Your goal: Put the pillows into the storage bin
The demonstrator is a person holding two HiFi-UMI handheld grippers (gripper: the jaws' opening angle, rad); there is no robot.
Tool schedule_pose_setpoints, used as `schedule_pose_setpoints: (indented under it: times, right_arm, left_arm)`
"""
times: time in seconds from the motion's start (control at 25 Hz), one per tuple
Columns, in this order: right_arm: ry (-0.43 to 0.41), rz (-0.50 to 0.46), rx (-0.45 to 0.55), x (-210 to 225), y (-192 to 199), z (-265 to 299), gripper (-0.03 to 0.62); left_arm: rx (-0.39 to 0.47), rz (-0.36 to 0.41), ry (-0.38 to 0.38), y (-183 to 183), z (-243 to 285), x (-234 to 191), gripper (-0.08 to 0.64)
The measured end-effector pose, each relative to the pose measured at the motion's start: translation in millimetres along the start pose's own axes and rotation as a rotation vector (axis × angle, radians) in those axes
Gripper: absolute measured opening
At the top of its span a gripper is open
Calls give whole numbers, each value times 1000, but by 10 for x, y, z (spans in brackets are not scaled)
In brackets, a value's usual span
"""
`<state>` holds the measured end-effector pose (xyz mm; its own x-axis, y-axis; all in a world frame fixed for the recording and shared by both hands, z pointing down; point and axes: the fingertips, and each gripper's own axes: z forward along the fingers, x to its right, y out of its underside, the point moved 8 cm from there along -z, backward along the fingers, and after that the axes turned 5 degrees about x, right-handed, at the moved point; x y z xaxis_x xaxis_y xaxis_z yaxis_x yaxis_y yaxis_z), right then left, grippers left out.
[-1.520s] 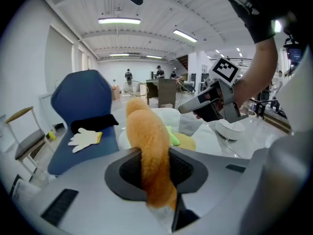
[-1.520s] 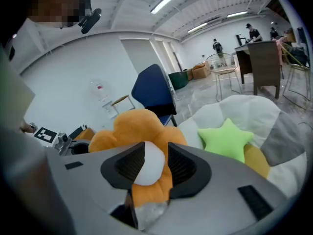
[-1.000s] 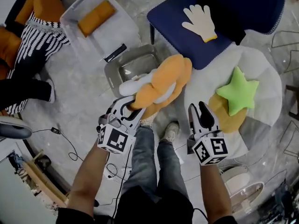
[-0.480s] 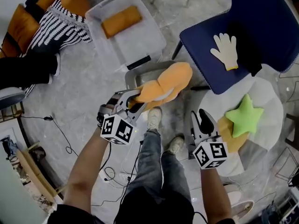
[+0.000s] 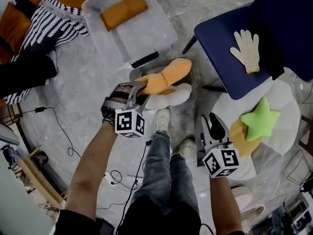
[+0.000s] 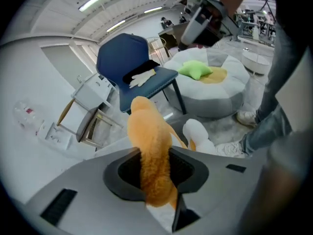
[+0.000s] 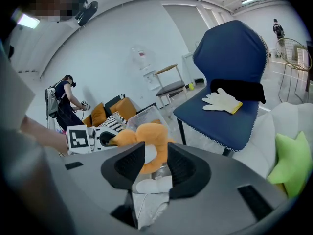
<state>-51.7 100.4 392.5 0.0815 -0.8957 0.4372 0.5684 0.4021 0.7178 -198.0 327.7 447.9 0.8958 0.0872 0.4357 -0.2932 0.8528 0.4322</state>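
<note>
Grey stone floor [image 5: 83, 102] carries a clear storage bin [image 5: 161, 33] with one flat orange pillow [image 5: 123, 11] lying inside. We hold the left gripper [image 5: 138, 89] clamped on an orange-and-white plush pillow [image 5: 166, 75], which hangs over a small grey tub [image 5: 133, 74] just beside the clear bin. We hold the right gripper [image 5: 210, 124] partly open and empty, near a white pouf [image 5: 288, 131] bearing a green star pillow [image 5: 259, 120].

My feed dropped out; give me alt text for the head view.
The left gripper clamps an orange-and-white plush pillow beside a clear storage bin holding an orange pillow. The right gripper hangs open and empty near a green star pillow.
</note>
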Motion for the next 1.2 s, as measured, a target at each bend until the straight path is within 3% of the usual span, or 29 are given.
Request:
schedule_pose_setpoints:
  times: [0.16,0.32,0.44,0.6,0.72,1.08,1.2]
  right_arm:
    - [30,28,-24,99,50,107,160]
    - [37,50,-38,211,77,248,160]
    - [31,59,-48,344,165,301,160]
    - [76,108,-91,489,308,240,158]
    - [73,135,-109,564,376,236,153]
    - [43,170,-146,587,575,143,153]
    - [39,173,-132,623,541,143,153]
  left_arm:
    - [-118,30,63,186,486,305,120]
    - [-254,64,40,331,940,429,123]
    - [-298,67,56,396,1223,496,126]
    - [-343,89,139,440,1476,743,133]
    - [-391,82,119,443,1667,844,135]
    - [-361,74,251,283,1827,1263,184]
    - [-361,8,276,252,1850,1242,206]
